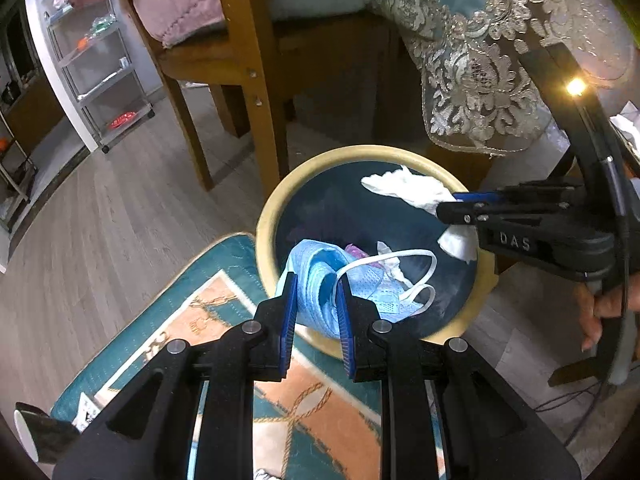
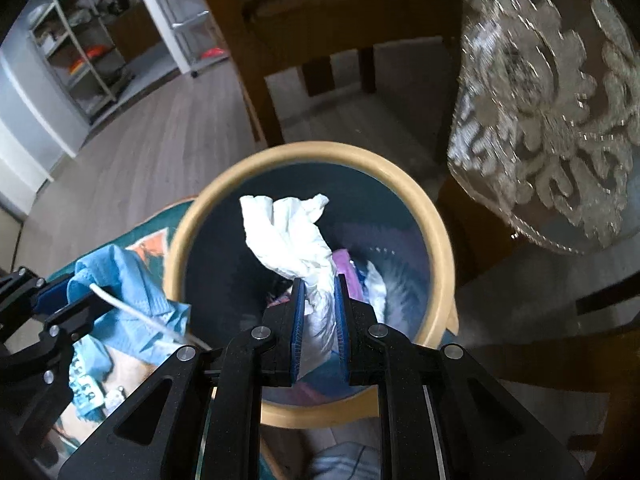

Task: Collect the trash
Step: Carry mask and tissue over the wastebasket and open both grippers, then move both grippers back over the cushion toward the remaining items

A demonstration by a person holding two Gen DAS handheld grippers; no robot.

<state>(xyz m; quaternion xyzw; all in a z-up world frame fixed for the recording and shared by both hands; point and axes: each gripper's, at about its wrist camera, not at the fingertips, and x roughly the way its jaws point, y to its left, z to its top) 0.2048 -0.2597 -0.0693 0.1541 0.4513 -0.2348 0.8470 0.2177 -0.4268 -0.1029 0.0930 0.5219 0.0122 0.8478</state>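
We hold both pieces of trash right over the bin [image 1: 264,216], so the collecting looks nearly done for these two. Our left gripper [image 1: 317,300] pinches a blue face mask [image 1: 316,276], its white ear loops dangling over the near rim. Our right gripper [image 2: 319,300] is clamped on a crumpled white tissue [image 2: 288,236] that hangs above the middle of the bin's mouth. Some purple and white scraps already lie at the bottom. What remains, as we judge it, is to let both go so they fall inside, taking care that the mask clears the rim and does not land on the teal rug [image 1: 224,264] beside it
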